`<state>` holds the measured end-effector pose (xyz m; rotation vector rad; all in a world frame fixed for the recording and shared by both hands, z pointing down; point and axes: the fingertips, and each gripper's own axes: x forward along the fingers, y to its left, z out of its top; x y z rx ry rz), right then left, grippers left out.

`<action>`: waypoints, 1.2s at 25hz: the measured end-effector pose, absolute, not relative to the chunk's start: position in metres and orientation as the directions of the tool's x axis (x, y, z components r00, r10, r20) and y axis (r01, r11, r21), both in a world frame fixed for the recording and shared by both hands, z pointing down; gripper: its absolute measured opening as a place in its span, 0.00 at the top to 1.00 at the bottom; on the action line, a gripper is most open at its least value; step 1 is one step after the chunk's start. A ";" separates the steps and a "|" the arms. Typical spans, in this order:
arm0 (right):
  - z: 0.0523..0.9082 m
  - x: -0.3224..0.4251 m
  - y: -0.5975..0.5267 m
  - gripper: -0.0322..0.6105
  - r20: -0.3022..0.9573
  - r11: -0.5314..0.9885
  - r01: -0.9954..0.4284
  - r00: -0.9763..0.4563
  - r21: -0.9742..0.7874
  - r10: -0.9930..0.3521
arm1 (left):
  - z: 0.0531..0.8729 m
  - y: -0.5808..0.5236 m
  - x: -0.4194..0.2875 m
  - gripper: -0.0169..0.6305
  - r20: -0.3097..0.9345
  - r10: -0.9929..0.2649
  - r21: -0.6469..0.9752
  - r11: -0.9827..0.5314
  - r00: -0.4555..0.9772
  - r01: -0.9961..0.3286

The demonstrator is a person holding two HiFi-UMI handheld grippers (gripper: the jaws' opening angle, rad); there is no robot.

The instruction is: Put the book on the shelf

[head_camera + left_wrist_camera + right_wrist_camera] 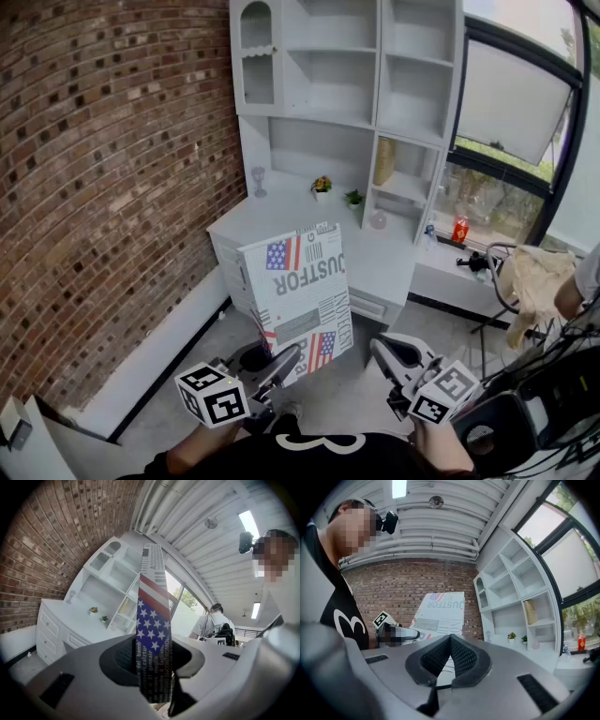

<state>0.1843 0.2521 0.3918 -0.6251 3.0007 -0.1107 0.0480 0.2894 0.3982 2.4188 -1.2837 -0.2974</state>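
A large flat book (298, 286), white with American-flag prints and big lettering, stands upright in the air in front of me. My left gripper (286, 359) is shut on its lower edge. In the left gripper view the book's thin edge (152, 620) rises straight up from between the jaws of the left gripper (152, 667). My right gripper (382, 349) hovers just right of the book, apart from it; its jaws meet at the tips with nothing between them (451, 641). The book's cover (439, 613) shows behind them. The white shelf unit (347, 84) stands beyond, above a white counter (281, 220).
On the counter stand a goblet (259, 178), two small plants (322, 186) and a glass ball (378, 220). One cubby holds a yellowish item (383, 161). A brick wall (103, 187) runs along the left. A cloth-draped chair (534, 281) stands right, by the window.
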 end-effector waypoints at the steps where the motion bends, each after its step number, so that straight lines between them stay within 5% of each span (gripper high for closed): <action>1: 0.393 0.184 0.251 0.94 -0.058 0.913 -0.398 -0.913 -0.087 -0.404 | 0.399 0.288 0.047 0.75 -0.006 -0.828 0.430 -0.509 0.561 -0.746; 30: 0.401 0.123 0.088 0.93 -0.013 0.852 -0.512 -0.856 -0.111 -0.517 | 0.403 0.113 -0.016 0.75 -0.016 -0.768 0.497 -0.562 0.640 -0.662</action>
